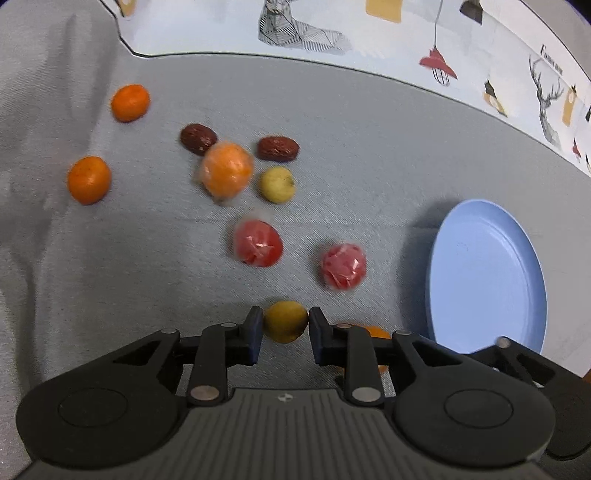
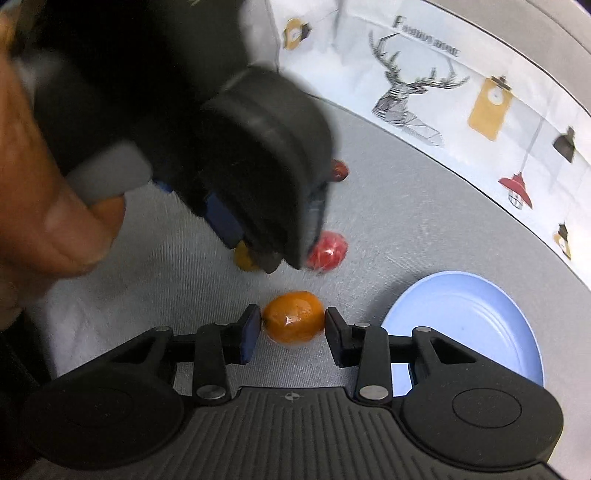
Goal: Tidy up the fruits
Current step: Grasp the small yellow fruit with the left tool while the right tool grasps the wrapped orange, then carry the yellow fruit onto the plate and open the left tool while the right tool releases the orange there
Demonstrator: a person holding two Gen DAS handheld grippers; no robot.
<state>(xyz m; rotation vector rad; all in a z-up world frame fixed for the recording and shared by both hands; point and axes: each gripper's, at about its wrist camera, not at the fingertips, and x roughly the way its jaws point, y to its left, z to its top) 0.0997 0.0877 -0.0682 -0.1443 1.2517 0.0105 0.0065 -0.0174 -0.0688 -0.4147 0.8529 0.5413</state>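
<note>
In the left wrist view my left gripper (image 1: pixel 285 325) is shut on a small yellow fruit (image 1: pixel 285 320) low over the grey cloth. Ahead lie two wrapped red fruits (image 1: pixel 258 243) (image 1: pixel 343 266), a wrapped orange fruit (image 1: pixel 226 170), another yellow fruit (image 1: pixel 277 184), two dark red dates (image 1: pixel 198 139) (image 1: pixel 277 148) and two oranges (image 1: pixel 130 102) (image 1: pixel 88 179). In the right wrist view my right gripper (image 2: pixel 293 326) is shut on a wrapped orange fruit (image 2: pixel 293 326), beside the light blue plate (image 2: pixel 472 332). The left gripper (image 2: pixel 258 254) shows there, blurred, holding its yellow fruit (image 2: pixel 243 258).
The blue plate (image 1: pixel 487 273) lies at the right in the left wrist view. A white printed cloth (image 1: pixel 369 33) runs along the far edge. A hand (image 2: pixel 44 184) fills the left of the right wrist view. A red wrapped fruit (image 2: pixel 327 251) and a date (image 2: pixel 339 170) lie behind.
</note>
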